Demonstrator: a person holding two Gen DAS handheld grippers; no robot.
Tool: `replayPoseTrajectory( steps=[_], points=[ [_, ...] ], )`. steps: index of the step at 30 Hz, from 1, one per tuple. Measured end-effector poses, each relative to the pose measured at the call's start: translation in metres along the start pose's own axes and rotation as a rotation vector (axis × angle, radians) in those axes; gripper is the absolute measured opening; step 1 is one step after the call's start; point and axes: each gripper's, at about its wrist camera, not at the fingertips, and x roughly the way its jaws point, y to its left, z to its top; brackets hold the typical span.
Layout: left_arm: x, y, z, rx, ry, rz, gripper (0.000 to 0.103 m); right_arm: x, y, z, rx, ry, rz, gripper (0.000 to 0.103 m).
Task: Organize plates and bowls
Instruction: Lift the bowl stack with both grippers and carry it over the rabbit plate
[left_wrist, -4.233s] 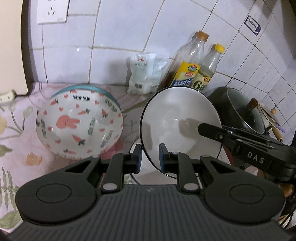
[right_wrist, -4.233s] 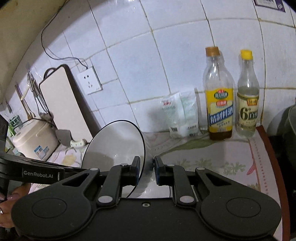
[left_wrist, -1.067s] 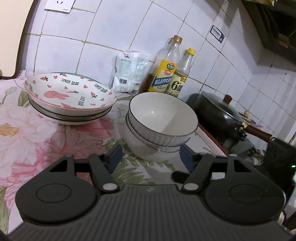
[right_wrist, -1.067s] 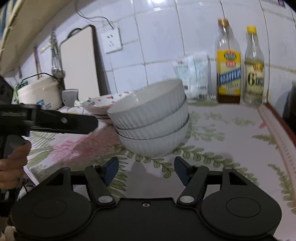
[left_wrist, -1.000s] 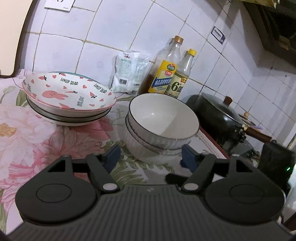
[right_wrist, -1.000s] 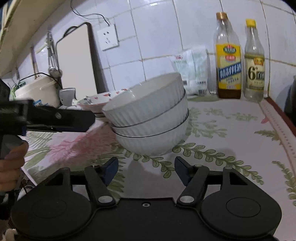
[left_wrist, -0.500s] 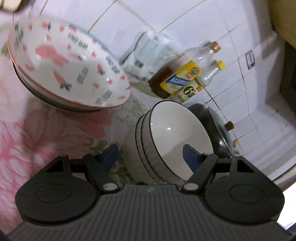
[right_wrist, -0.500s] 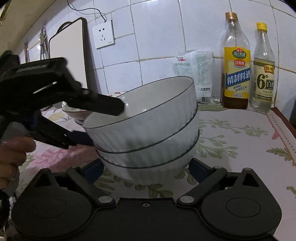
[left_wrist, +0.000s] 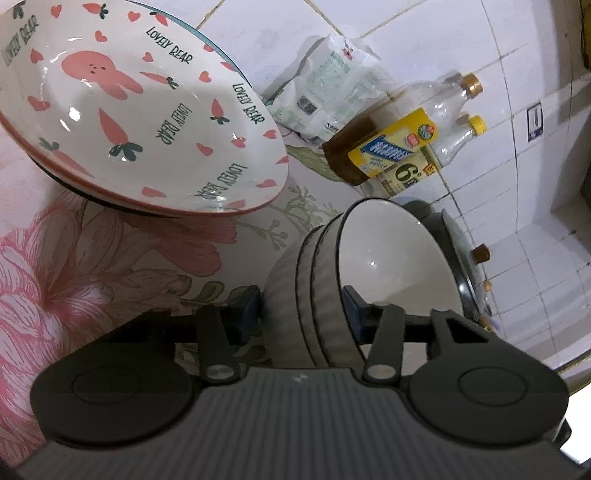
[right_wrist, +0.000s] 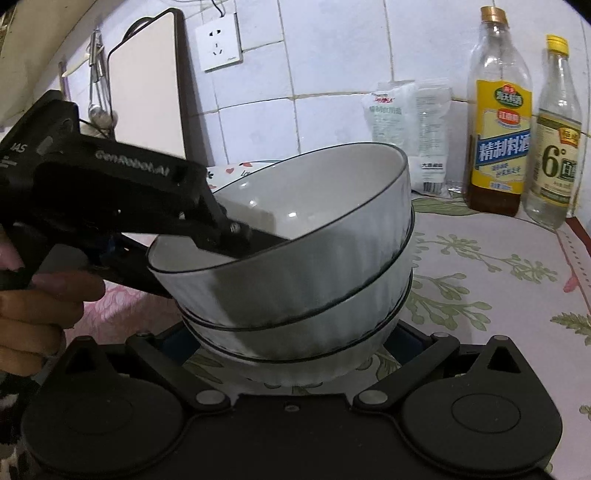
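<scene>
Nesting three white ribbed bowls (right_wrist: 295, 280), thin dark rims, glossy insides.

Right-wrist view: bowl stack (right_wrist: 295, 280) fills the centre, blocking forward passage. Two bottles (right_wrist: 498, 122) stand at 1 o'clock against the wall; surface (right_wrist: 498, 258) open at 3 o'clock. Left gripper (right_wrist: 236, 232) obstructs 9 o'clock. Left-wrist view: plates (left_wrist: 140, 122) crowd 11 o'clock.
</scene>
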Motion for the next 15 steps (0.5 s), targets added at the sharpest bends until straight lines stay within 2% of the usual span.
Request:
replayPoseTrajectory(
  steps=[4,8,15],
  points=[
    [-0.001,-0.002,-0.001,-0.001,0.008,0.011,0.045,0.000,-0.005,0.000,0.020,-0.002,0.029,0.103],
    [-0.001,-0.014,-0.004,0.036,0.021,0.053,0.046,-0.005,-0.006,-0.004,0.039,-0.017,0.035,0.103],
    [-0.015,-0.024,-0.015,0.078,0.015,0.045,0.046,-0.024,0.001,-0.015,0.033,-0.082,0.047,0.103]
  ],
)
